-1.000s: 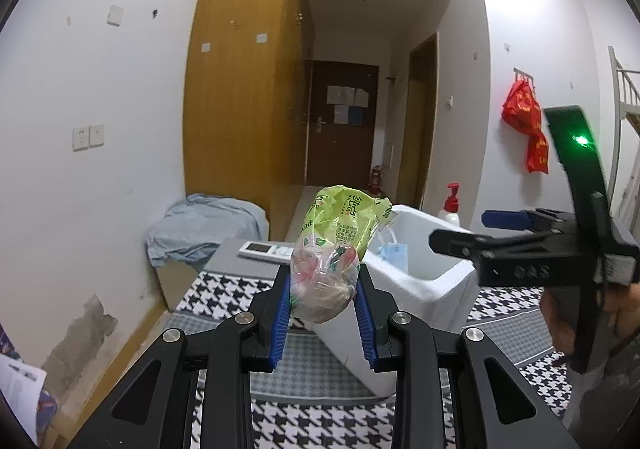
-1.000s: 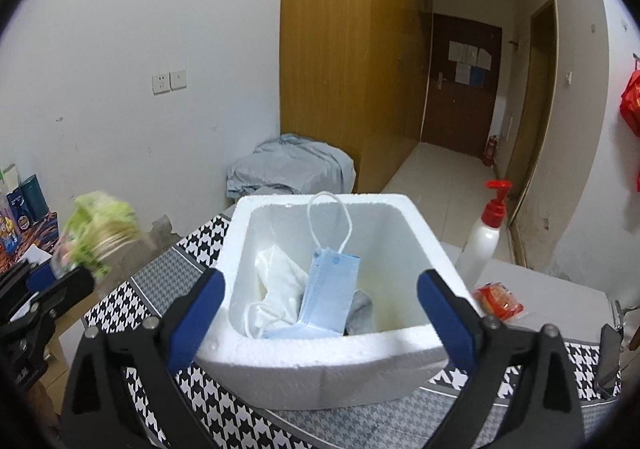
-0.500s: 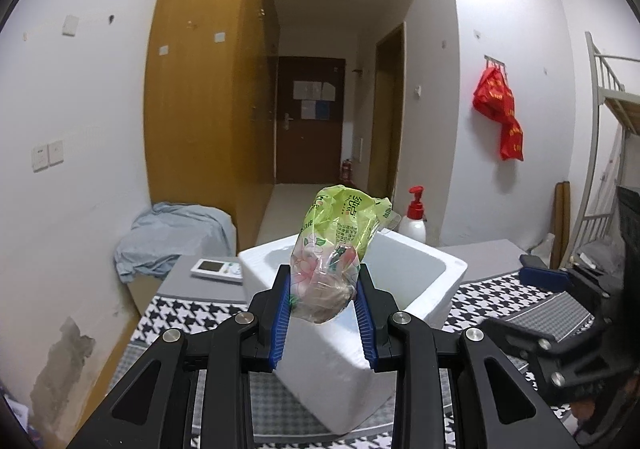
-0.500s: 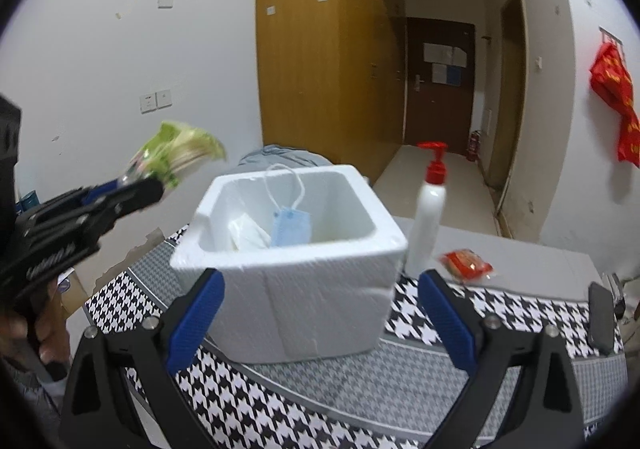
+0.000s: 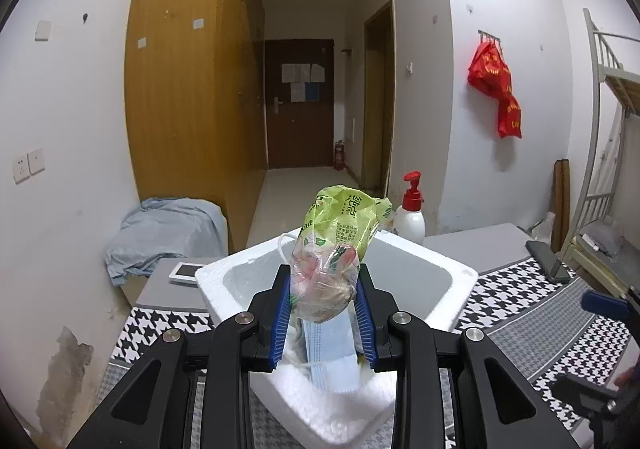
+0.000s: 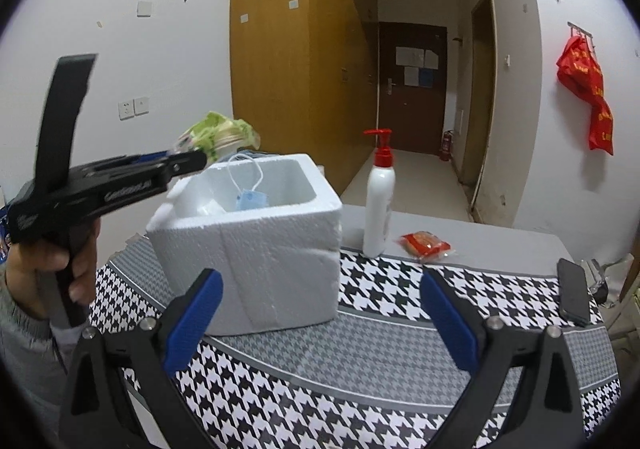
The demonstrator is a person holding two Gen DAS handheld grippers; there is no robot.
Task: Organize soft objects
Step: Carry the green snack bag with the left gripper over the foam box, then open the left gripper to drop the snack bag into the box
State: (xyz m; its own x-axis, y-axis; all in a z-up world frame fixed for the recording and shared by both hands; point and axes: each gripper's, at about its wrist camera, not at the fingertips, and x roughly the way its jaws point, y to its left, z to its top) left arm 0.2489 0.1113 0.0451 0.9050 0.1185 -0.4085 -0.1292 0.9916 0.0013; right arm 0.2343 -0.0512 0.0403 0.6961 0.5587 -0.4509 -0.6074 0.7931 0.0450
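Left wrist view: at lower left a blue cloth (image 5: 164, 233) is heaped against the wall, with a white remote (image 5: 184, 272) beside it on the table (image 5: 532, 333). At centre the left gripper (image 5: 323, 319) pinches a green-and-clear bag (image 5: 336, 253) between its blue pads; the bag stands up over the foam box (image 5: 452, 289) and hides much of the inside. A blue mask (image 5: 330, 353) shows under it, its lower end draped on the near rim. The bottle (image 5: 412, 213) is half hidden behind the box. A phone (image 5: 547, 261) lies at right. Only a blue tip and dark parts of the right gripper (image 5: 600, 305) show at the right edge, so its jaws cannot be read here.

Right wrist view, left to right: a hand (image 6: 52, 269) holds the left gripper (image 6: 192, 161) side-on, the bag (image 6: 218, 133) blurred above the box's (image 6: 256, 249) far left corner. The mask (image 6: 252, 201) peeks over the rim; what else lies inside is unclear. Next come the whole bottle (image 6: 380, 197), a red packet (image 6: 426, 245) unseen from the other camera, and the phone (image 6: 574, 289). The right gripper (image 6: 320, 313) gapes wide, gripping nothing, its pads (image 6: 192, 317) over the cloth-covered table (image 6: 380, 349).
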